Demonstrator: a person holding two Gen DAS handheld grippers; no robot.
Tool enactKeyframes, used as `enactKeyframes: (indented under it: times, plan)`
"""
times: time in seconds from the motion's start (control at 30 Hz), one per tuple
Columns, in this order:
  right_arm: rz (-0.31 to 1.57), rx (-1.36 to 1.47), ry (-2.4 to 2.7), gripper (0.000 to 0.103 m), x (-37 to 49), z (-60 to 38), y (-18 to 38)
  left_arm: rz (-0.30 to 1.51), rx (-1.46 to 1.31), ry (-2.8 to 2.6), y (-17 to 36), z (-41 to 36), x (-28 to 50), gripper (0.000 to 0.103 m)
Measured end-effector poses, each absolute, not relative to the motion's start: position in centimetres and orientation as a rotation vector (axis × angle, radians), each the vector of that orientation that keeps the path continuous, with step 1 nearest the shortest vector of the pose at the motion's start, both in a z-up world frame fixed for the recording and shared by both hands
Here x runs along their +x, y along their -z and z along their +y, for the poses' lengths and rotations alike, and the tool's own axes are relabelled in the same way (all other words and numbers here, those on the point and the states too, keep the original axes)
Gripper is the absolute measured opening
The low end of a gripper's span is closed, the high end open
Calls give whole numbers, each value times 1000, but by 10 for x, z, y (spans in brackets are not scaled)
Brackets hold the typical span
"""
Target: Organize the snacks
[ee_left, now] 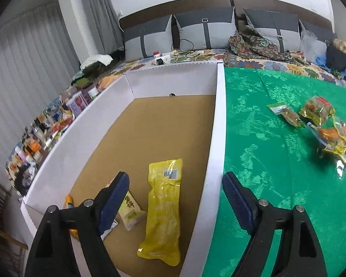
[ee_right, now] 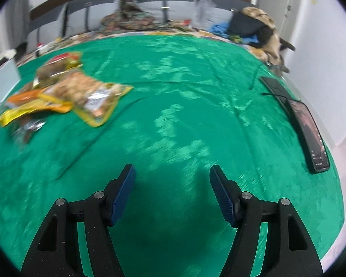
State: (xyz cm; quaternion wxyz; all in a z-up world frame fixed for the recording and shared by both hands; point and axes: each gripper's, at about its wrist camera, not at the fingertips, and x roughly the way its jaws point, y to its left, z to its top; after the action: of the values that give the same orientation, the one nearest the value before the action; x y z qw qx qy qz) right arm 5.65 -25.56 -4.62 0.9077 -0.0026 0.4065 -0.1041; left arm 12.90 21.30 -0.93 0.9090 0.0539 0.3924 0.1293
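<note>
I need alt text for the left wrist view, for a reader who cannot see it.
The open left claw hovers empty over a white cardboard box holding a long yellow snack packet and smaller packets. To its right, on a green cloth, lies a small pile of snack packets; a sofa with grey cushions stands behind.

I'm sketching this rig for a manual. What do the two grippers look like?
Both match. The left gripper and right gripper each have two black, angular plastic fingers with triangular cut-outs and round silver pivot pins. Each finger ends in a dark blue, ribbed pad. No cables, markings or sleeves show.
</note>
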Motion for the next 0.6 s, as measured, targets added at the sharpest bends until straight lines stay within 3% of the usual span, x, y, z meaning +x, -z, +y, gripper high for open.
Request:
enactKeyframes:
  times: [0.23, 0.37, 0.5, 0.6]
  plan:
    - [837, 33, 237, 75, 72, -268, 50, 810, 172, -272, 11, 200, 124, 83]
    - [848, 106, 226, 83, 73, -279, 53, 665, 215, -373, -16, 182, 108, 84]
    - [854, 99, 233, 86, 74, -277, 54, 506, 249, -368, -42, 144, 85, 101]
    - [854, 101, 233, 86, 74, -277, 55, 482, 238, -227, -48, 108, 73, 103]
